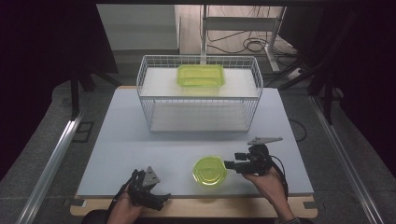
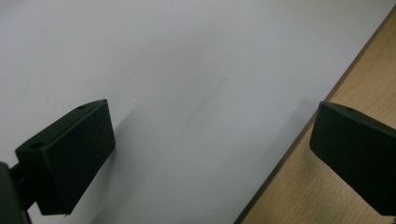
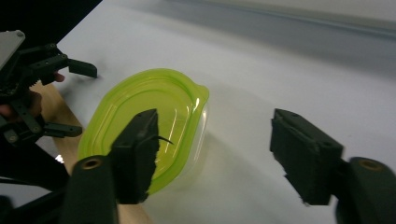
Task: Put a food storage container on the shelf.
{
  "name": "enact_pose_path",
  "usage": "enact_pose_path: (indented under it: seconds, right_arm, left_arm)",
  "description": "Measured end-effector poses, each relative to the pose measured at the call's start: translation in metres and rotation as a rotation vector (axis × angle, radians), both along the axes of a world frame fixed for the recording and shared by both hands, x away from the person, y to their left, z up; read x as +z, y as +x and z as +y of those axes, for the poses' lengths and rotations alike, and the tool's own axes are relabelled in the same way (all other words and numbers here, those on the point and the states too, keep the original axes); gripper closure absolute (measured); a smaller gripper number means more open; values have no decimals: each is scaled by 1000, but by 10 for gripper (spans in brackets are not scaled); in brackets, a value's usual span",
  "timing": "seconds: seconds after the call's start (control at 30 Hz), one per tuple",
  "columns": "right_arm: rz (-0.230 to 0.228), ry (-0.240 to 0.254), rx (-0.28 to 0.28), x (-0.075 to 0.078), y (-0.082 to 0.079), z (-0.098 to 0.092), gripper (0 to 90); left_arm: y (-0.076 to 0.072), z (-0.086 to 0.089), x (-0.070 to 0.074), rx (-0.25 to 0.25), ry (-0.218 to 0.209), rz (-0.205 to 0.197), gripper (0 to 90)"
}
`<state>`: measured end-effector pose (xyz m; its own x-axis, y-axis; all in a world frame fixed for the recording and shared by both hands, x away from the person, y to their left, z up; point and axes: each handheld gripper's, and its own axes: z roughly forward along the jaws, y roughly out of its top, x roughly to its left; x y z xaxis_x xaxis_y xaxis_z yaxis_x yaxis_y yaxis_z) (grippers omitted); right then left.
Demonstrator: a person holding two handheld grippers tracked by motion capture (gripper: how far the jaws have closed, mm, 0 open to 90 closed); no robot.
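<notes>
A round, translucent lime-green container [image 1: 209,171] sits near the front of the pale table [image 1: 140,140]. My right gripper [image 1: 232,163] reaches it from the right, held just above the table. In the right gripper view its jaws stand apart: one black jaw hangs over the container [image 3: 154,102], the other over bare table, and the pads press on nothing, so the right gripper [image 3: 215,121] is open. My left gripper [image 1: 162,199] rests at the front left edge. It is open [image 2: 212,109] with nothing between its jaws.
A white wire rack [image 1: 149,93] stands at the back middle of the table, with a rectangular lime-green container [image 1: 201,75] on its top shelf. The wooden front edge [image 2: 327,200] of the table lies under my left gripper. Cables and a metal frame lie beyond the table.
</notes>
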<state>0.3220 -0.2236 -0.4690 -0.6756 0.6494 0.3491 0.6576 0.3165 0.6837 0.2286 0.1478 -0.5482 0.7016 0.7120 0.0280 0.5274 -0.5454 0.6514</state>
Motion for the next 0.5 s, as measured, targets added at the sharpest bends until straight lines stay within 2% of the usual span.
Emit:
enact_pose_path:
  seconds: [0.3, 0.5]
  right_arm:
    - [137, 73, 44, -12, 15, 9, 532]
    - [216, 113, 59, -20, 22, 11, 609]
  left_arm:
    - [0, 0, 0, 2, -5, 0, 0]
    - [0, 3, 3, 17, -43, 8, 0]
